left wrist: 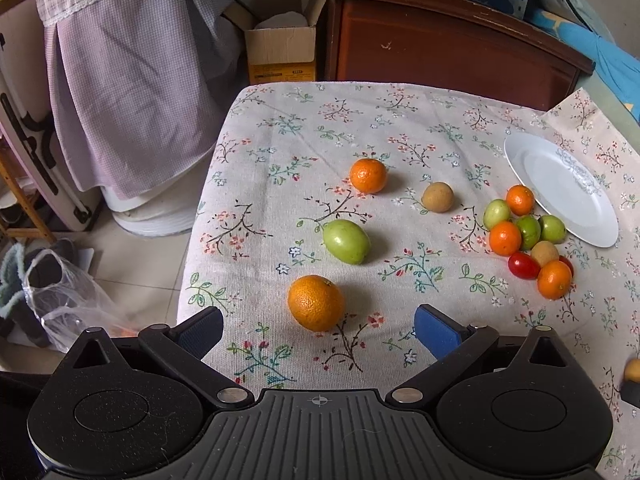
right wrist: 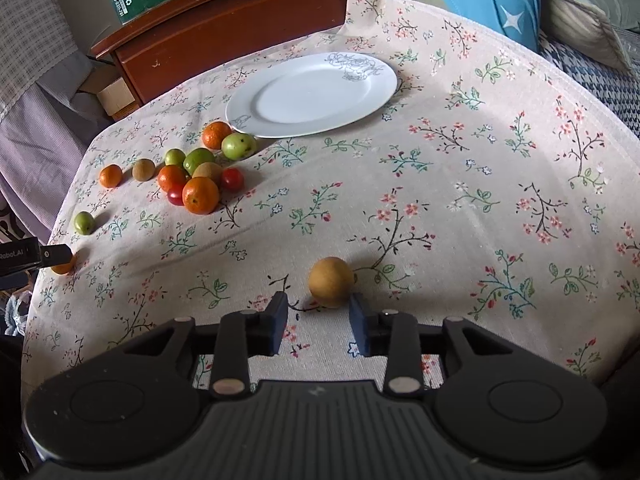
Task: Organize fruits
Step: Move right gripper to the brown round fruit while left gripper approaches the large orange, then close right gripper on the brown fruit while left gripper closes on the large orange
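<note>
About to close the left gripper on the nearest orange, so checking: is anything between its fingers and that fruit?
Nothing visible. The left gripper is open, and the orange lies on bare tablecloth just ahead of the gap; the green fruit lies beyond.

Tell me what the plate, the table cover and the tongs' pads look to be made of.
Plate: glazed ceramic, likely; glossy white with grey print. Table cover: woven cloth, matte, visible weave and hemmed edge. Pads on the left tongs: probably blue rubber or foam, dull.
</note>
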{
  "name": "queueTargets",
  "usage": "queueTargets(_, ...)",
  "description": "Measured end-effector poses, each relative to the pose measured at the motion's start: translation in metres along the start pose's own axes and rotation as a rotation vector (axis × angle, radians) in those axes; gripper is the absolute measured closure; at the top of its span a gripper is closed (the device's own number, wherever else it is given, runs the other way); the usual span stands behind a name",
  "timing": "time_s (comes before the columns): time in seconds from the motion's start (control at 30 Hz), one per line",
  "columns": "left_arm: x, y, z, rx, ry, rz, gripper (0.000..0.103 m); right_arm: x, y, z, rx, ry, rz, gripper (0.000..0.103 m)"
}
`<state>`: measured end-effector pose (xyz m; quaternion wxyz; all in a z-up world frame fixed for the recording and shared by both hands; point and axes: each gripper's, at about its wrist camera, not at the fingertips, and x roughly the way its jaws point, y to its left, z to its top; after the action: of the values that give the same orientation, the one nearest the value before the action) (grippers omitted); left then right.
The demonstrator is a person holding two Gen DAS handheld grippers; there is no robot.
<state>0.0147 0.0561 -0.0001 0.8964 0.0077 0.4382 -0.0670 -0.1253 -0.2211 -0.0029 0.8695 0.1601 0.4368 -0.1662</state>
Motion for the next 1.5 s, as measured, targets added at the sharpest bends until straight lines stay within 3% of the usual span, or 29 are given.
queueTargets(0.1, 0.003, -0.001, 0.0, 0.01, -0.001, 0.002, 0.006, 0.002, -0.001, 0.001, 0.003, -0.008, -0.005, 0.069)
queueTargets(0.23, 0.009, 0.002, -0.001, 0.0, 0.012, 0.011, 0.019, 0.003, -0.001, 0.001, -0.003, -0.014, 0.003, 0.081)
queueTargets(0.5, 0.016, -0.001, -0.002, 0.011, 0.022, -0.008, 0.041, 0.003, 0.004, 0.001, -0.022, -0.018, 0.05, 0.081)
queueTargets(0.57, 0.016, -0.004, -0.003, 0.026, 0.015, -0.003, 0.053, 0.003, 0.006, 0.001, -0.031, -0.019, 0.054, 0.081)
queueTargets(0.7, 0.017, -0.004, -0.002, 0.027, 0.0, -0.01, 0.062, 0.004, 0.008, 0.002, -0.037, -0.023, 0.068, 0.081)
queueTargets(0.77, 0.016, -0.004, -0.002, 0.028, -0.009, -0.013, 0.074, 0.005, 0.01, 0.002, -0.045, -0.026, 0.072, 0.081)
queueTargets(0.87, 0.013, -0.004, -0.002, 0.018, -0.018, -0.063, 0.074, 0.005, 0.012, 0.002, -0.052, -0.031, 0.086, 0.081)
queueTargets(1.07, 0.01, -0.015, -0.005, 0.038, -0.016, -0.092, 0.074, 0.006, 0.018, 0.003, -0.07, -0.045, 0.105, 0.082)
queueTargets(1.5, -0.004, -0.054, -0.014, 0.146, -0.04, -0.203, 0.074, 0.01, 0.027, 0.008, -0.105, -0.059, 0.134, 0.082)
